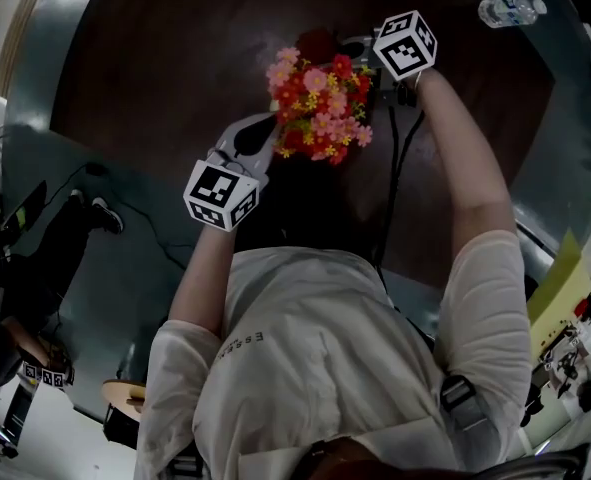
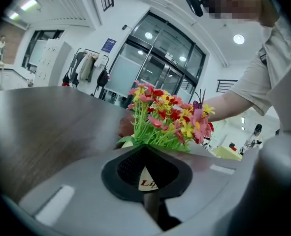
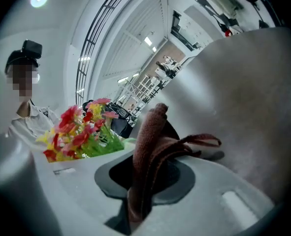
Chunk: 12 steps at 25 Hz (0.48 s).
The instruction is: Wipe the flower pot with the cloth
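Cloth (image 3: 152, 141) clamped in right gripper (image 3: 145, 176), left gripper (image 2: 145, 159) pinching flower pot (image 2: 144, 179) rim (seemingly mid-wipe). Next, cloth likely must press the pot's wall.

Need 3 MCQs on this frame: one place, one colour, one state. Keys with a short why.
1. In the head view, the red, pink and yellow flowers sit:
A. between the left gripper and the right gripper
B. left of both grippers
C. on the floor

2. The bunched fabric cloth is:
A. blue
B. reddish-brown
C. white

3. The right gripper's jaws are:
A. apart and empty
B. shut on the cloth
C. shut on a flower stem

Key:
1 A, a marker cube shows on either side of the blooms.
2 B, plain in the right gripper view.
3 B, the cloth is pinched between the pads.
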### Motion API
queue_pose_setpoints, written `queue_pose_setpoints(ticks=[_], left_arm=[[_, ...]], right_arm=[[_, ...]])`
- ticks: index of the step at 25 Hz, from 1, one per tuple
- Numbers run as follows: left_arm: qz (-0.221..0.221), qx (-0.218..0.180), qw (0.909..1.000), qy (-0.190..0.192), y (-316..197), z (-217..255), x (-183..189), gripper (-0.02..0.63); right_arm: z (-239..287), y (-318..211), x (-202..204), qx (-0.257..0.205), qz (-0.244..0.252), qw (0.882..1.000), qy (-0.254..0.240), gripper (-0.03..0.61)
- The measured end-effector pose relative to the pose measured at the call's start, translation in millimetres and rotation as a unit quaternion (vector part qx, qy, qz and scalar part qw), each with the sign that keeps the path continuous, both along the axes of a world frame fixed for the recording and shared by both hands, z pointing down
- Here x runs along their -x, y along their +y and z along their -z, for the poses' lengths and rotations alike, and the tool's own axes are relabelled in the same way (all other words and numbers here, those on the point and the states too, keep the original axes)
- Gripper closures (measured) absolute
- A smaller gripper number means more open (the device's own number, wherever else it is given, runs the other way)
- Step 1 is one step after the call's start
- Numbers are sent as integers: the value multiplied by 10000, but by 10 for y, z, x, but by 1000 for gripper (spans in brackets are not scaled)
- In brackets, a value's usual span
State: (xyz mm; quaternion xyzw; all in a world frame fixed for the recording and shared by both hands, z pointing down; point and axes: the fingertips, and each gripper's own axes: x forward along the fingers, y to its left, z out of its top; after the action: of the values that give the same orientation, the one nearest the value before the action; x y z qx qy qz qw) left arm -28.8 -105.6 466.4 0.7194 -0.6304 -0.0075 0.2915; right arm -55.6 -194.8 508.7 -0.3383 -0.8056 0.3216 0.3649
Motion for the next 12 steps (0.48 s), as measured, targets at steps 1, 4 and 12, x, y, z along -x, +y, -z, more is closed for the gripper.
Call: queue_pose_setpoints(ticks=[1, 4, 12], left_arm=[[-2, -1, 10000, -3, 4, 2, 3, 600], [-25, -3, 10000, -24, 8, 3, 2, 600], [-237, 67, 9995, -172, 3, -4, -38, 600]], right_arm=[[-11, -18, -83, 4, -34, 10000, 49, 526], [-81, -22, -361, 46, -115, 9996, 263, 526], [133, -467, -512, -929, -1280, 9874, -10, 526]])
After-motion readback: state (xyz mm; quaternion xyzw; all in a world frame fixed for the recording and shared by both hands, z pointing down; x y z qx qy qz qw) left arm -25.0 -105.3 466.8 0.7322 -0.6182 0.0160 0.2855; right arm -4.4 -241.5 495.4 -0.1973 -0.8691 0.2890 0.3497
